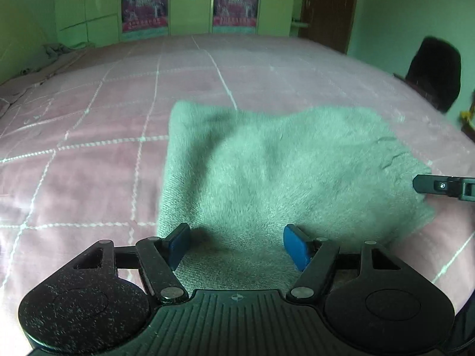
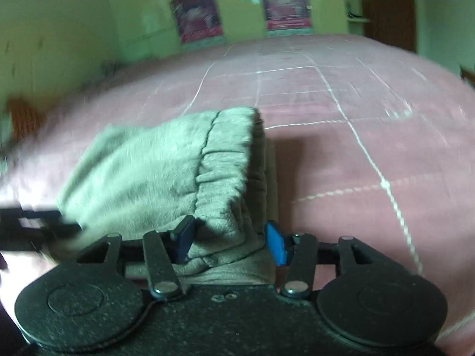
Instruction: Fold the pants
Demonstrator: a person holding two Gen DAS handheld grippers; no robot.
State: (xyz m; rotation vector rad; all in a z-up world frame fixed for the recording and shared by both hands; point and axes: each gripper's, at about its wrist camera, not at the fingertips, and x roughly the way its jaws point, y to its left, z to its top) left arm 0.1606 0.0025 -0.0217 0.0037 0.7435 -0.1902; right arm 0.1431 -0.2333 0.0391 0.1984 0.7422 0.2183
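Lying folded into a compact bundle on the pink quilted bedspread point(image 1: 89, 163), the grey-green pants point(image 1: 267, 172) sit just ahead of the left gripper point(image 1: 237, 243), whose blue pads point(image 1: 297, 247) stand wide apart with cloth between them but not pinched, while the right gripper point(image 2: 231, 241) is likewise spread around the gathered waistband point(image 2: 225, 160). A likely risk is that either gripper drags or snags the soft fabric while pulling away, undoing the fold. Two posters point(image 1: 145, 4) hang on the far wardrobe, their writing too blurred to read.
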